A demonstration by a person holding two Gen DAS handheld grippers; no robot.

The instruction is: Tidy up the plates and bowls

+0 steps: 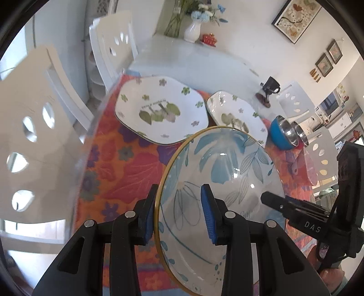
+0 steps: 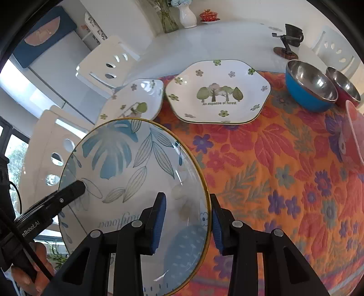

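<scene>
A round plate with blue leaves and a gold rim [image 1: 223, 173] [image 2: 127, 164] is held tilted above the flowered cloth. My left gripper [image 1: 178, 211] has its jaws on either side of the plate's left rim. My right gripper [image 2: 187, 218] has its jaws on either side of the right rim. Each gripper's finger shows in the other's view, on the plate [image 1: 279, 205] [image 2: 68, 193]. Two white hexagonal plates with tree prints [image 2: 218, 91] [image 2: 134, 102] lie beyond. A blue steel bowl [image 2: 309, 86] and a red one [image 2: 343, 86] sit at the right.
An orange flowered cloth [image 2: 273, 170] covers the near table. A pink translucent bowl [image 2: 352, 129] stands at the right edge. White chairs [image 1: 41, 118] stand at the left. A black cup and stand [image 2: 289, 38], a white vase [image 2: 187, 13] and a red pot [image 2: 208, 14] sit far back.
</scene>
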